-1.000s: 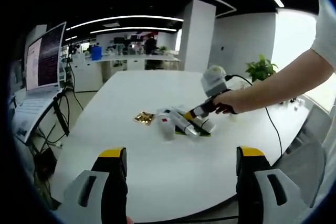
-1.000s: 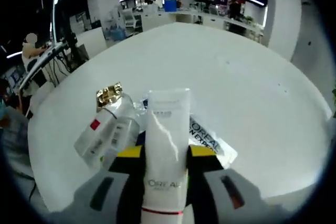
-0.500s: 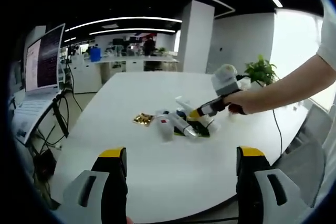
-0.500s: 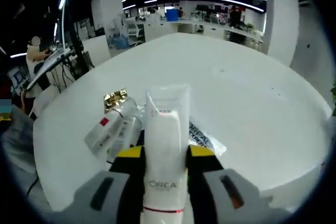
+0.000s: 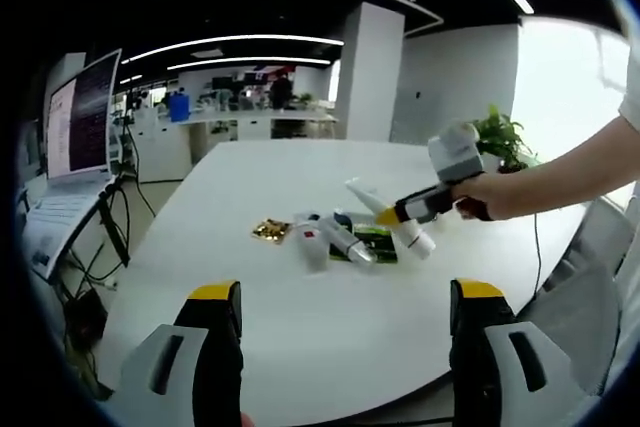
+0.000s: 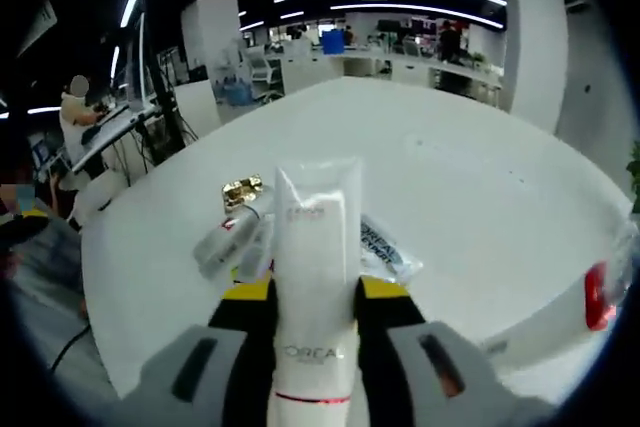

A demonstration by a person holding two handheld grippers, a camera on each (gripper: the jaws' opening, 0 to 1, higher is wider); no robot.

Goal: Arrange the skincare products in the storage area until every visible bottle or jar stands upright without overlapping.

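The right gripper [image 6: 313, 292] is clamped on a white tube [image 6: 317, 277], its jaws pressing both sides of the tube's lower half, with the crimped end pointing forward over the table [image 6: 480, 177]. In the left gripper view that same gripper [image 5: 398, 214] comes in from the right, held by a hand [image 5: 478, 197] on a bare forearm, and carries the tube [image 5: 388, 217] tilted in the air above the other products. The left gripper [image 5: 340, 297] hangs low over the near edge of the table [image 5: 300, 327] with its jaws wide apart and nothing between them. Near the middle of the table the remaining products lie in a small cluster: a bottle with a gold cap [image 5: 268, 231] on its side, a second bottle [image 5: 340, 237] also lying down just beside it, and a dark green sachet [image 5: 374, 239] flat under or against them. In the right gripper view the gold-capped bottle [image 6: 228, 232] lies left of the held tube, and a flat sachet [image 6: 385, 250] shows to the right of it. A laptop [image 5: 80, 112] stands open off the table's left side, and a plant [image 5: 497, 130] sits behind the hand.
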